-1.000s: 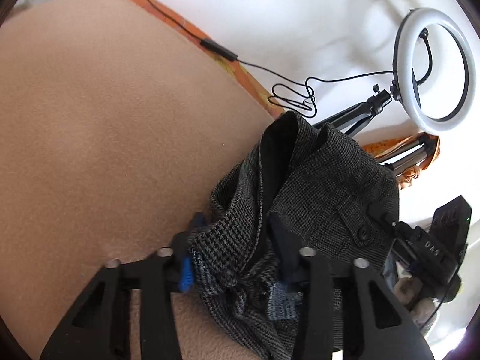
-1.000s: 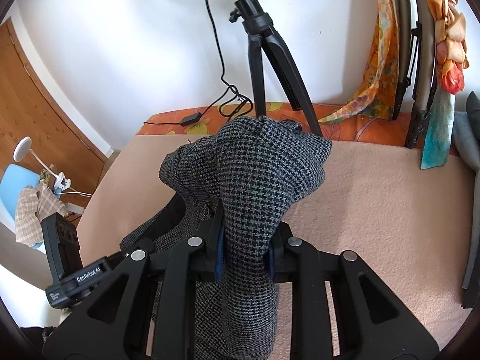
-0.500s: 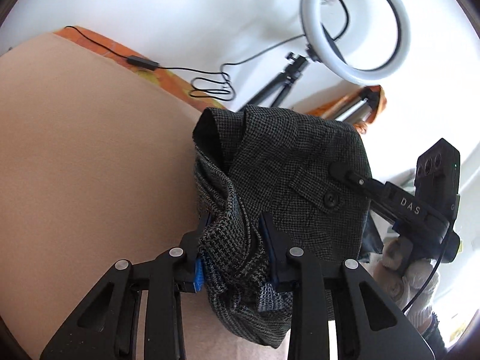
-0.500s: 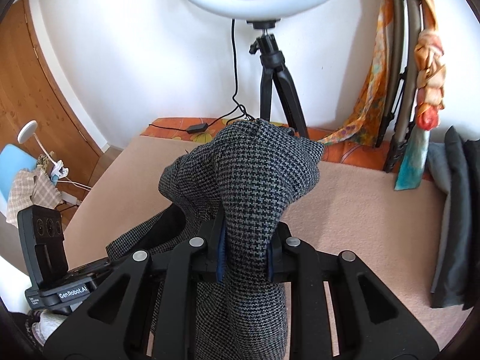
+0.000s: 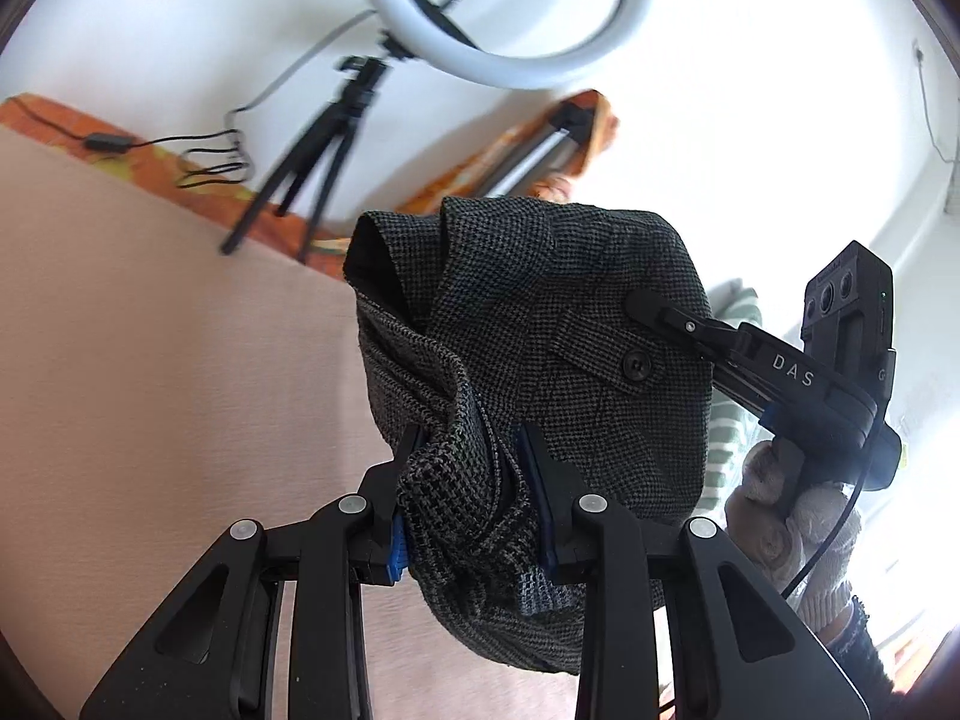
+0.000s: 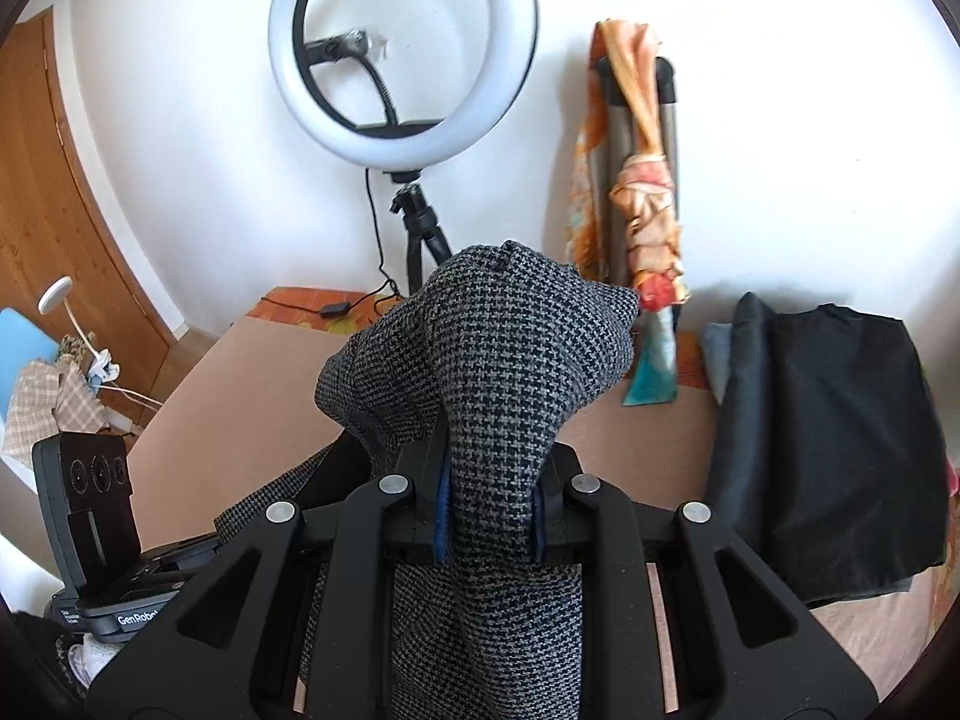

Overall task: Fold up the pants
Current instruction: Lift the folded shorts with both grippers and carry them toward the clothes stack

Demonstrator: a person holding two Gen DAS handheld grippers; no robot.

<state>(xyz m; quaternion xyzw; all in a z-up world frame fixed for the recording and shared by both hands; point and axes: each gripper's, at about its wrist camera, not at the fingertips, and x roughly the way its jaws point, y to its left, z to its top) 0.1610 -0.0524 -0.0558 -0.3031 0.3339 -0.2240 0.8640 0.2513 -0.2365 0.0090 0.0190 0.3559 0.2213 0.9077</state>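
The grey houndstooth pants [image 5: 540, 360] hang bunched in the air above the tan surface [image 5: 150, 330]. My left gripper [image 5: 468, 480] is shut on a fold of the cloth. A buttoned pocket flap [image 5: 618, 354] faces the left wrist camera. My right gripper [image 6: 489, 492] is shut on another bunch of the pants [image 6: 498, 360], which drape over and below its fingers. The right gripper also shows in the left wrist view [image 5: 660, 309], pressed into the cloth at the right, held by a gloved hand [image 5: 798, 516].
A ring light on a black tripod [image 6: 402, 60] stands at the back against the white wall, its cable [image 5: 198, 150] trailing on an orange cloth. Dark folded garments [image 6: 828, 450] lie stacked at the right. Orange scarves [image 6: 642, 192] hang on a stand. A wooden door [image 6: 48, 180] is left.
Both grippers have risen with the pants, lifting them off the tan surface. The cameras tilt up, so the ring light and wall fill more of each view.
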